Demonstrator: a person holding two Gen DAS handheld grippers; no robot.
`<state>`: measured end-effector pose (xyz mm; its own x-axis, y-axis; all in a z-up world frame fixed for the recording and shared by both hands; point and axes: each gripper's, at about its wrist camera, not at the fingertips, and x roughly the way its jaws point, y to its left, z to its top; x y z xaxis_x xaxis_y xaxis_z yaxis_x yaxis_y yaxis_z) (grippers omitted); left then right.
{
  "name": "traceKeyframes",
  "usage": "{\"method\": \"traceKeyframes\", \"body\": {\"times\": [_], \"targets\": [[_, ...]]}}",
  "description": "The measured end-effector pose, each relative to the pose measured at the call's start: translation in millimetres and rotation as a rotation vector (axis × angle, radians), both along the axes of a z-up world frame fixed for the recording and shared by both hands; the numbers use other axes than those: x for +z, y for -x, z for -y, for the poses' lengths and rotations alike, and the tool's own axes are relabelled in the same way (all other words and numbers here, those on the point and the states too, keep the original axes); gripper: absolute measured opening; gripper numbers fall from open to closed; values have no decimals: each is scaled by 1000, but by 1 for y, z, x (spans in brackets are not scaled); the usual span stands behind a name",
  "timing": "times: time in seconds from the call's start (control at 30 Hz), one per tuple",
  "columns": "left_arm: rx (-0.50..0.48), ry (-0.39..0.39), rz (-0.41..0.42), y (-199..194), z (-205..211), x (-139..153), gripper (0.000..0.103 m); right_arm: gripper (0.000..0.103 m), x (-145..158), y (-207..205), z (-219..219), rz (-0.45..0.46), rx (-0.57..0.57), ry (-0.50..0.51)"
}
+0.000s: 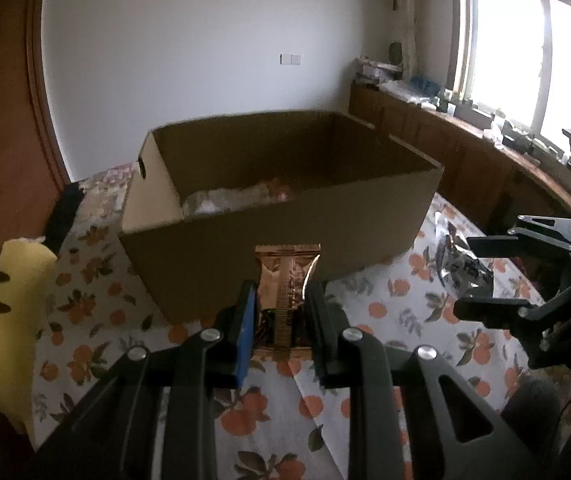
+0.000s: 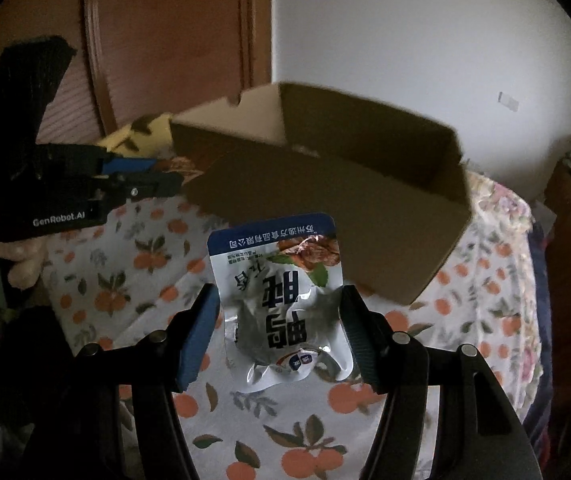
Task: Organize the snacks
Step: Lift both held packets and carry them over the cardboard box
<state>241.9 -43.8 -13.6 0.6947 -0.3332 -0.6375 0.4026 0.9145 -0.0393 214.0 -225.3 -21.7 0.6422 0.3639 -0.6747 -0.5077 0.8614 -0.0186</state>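
My left gripper (image 1: 279,300) is shut on a slim brown foil snack packet (image 1: 287,276), held upright just in front of the open cardboard box (image 1: 285,216). My right gripper (image 2: 279,320) is shut on a silver and blue snack pouch (image 2: 281,300), gripped by its two side edges above the tablecloth, near the box (image 2: 325,196). Inside the box lie pale wrapped snacks (image 1: 237,198). The right gripper (image 1: 485,276) with its pouch (image 1: 461,260) shows at the right of the left wrist view. The left gripper (image 2: 173,178) shows at the left of the right wrist view, with a hand (image 2: 9,260) under it.
An orange-print tablecloth (image 1: 397,312) covers the table. A yellow cushion (image 1: 1,312) lies at the left edge. A wooden door (image 2: 165,40) stands behind, and a long wooden counter (image 1: 465,148) with clutter runs under the window at the right.
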Motion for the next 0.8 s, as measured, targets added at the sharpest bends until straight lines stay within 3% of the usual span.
{"method": "traceKeyframes", "body": {"times": [0.47,0.8], "targets": [[8,34,71,-41,-1,64,22,63,60,-11,15,105,-44,-37],[23,51,47,-89,1,61,22,63,84,-22,15,141,-62,-39]]}}
